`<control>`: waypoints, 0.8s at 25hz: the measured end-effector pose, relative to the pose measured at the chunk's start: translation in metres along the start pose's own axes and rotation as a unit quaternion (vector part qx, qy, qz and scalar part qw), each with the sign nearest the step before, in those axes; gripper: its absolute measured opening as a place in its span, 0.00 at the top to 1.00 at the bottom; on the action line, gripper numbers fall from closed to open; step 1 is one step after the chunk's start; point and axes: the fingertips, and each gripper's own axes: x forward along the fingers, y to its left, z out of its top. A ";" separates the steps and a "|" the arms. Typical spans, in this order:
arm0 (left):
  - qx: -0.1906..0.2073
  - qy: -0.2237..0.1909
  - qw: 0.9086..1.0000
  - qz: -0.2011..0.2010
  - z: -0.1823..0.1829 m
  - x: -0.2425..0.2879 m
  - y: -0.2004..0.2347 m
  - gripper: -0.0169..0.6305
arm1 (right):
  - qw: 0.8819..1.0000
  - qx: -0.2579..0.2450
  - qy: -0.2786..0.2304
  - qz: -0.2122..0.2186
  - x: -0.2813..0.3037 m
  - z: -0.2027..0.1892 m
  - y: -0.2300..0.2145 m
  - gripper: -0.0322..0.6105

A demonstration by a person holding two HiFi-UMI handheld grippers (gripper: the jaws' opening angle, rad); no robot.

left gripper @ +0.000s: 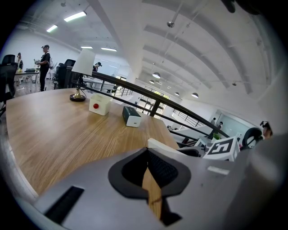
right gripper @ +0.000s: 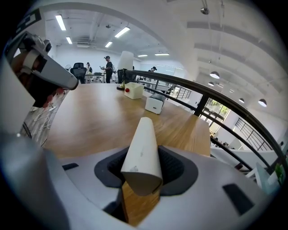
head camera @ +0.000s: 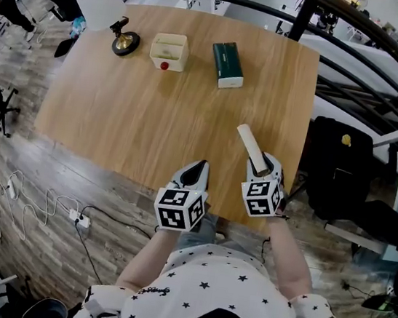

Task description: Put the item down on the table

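Observation:
A cream cardboard tube (head camera: 249, 144) is clamped in my right gripper (head camera: 261, 169) above the near right part of the wooden table (head camera: 138, 124). It sticks out forward past the fingertips. In the right gripper view the tube (right gripper: 142, 150) lies between the dark pads, which press on its sides and flatten its near end a little; my right gripper (right gripper: 143, 173) is shut on it. My left gripper (head camera: 196, 169) hovers over the table's near edge, just left of the right one. In the left gripper view its jaws (left gripper: 147, 157) meet at the tips with nothing between them.
At the far side of the table stand a lamp (head camera: 111, 10) with a white shade, a cream box with a red button (head camera: 169, 51) and a dark green box (head camera: 227, 64). A black railing (head camera: 362, 45) curves past the table's far and right edges. A black bag (head camera: 336, 174) sits right of the table.

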 end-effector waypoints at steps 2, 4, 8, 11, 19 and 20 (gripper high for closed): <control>0.000 0.001 1.000 0.001 -0.002 -0.002 0.000 0.96 | 1.000 0.004 0.005 0.001 0.001 -0.007 0.003 0.71; 0.001 0.002 1.000 0.002 -0.004 -0.005 0.000 0.96 | 1.000 0.009 0.011 0.003 0.001 -0.015 0.007 0.71; 0.002 0.004 1.000 0.002 -0.006 -0.006 0.000 0.96 | 0.999 0.023 0.024 0.005 0.004 -0.029 0.010 0.71; 0.002 0.004 1.000 0.003 -0.007 -0.007 -0.001 0.96 | 0.999 0.038 0.030 0.007 0.005 -0.034 0.011 0.71; 0.004 0.007 1.000 0.002 -0.013 -0.009 -0.007 0.96 | 0.998 0.054 0.020 0.016 0.003 -0.032 0.014 0.68; 0.004 0.007 1.000 0.001 -0.013 -0.010 -0.008 0.96 | 0.998 0.054 0.018 0.018 0.001 -0.031 0.015 0.68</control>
